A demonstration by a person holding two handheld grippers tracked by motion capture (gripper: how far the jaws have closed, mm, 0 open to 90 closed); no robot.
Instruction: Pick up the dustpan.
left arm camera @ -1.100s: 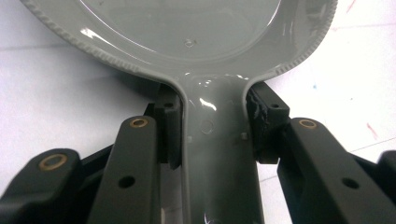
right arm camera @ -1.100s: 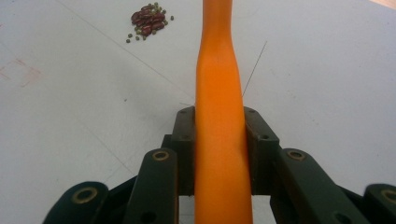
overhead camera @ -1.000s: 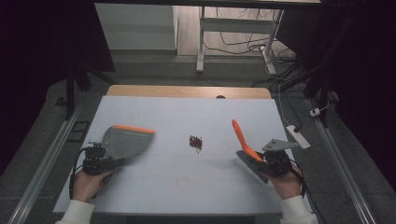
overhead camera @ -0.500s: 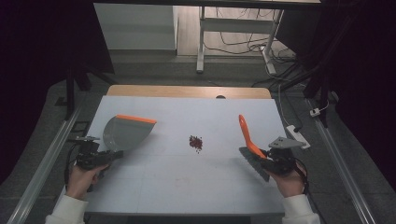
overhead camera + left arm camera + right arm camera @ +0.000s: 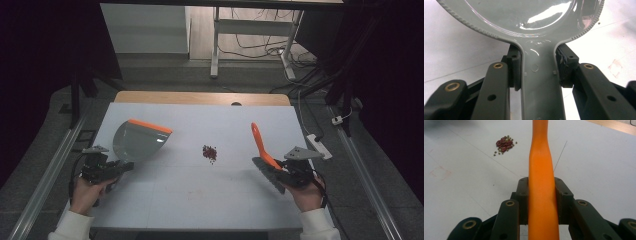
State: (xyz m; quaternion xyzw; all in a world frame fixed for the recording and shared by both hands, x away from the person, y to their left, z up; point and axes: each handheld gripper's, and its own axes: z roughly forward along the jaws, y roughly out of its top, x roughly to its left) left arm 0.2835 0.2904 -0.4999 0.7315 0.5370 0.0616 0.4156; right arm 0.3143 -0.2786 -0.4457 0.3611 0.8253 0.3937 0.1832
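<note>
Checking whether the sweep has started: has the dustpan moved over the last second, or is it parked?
Yes. In the high view the dustpan, held in the left gripper, has drifted left, away from the bean pile, which has stayed put.

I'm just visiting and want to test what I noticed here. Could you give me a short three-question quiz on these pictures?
1. True or false: the left gripper is shut on the dustpan.
2. What does the right gripper hold? A) sponge B) brush C) cup
3. What lies on the table between the two tools?

Key: 1 true; 2 B; 3 a small pile of beans.
</note>
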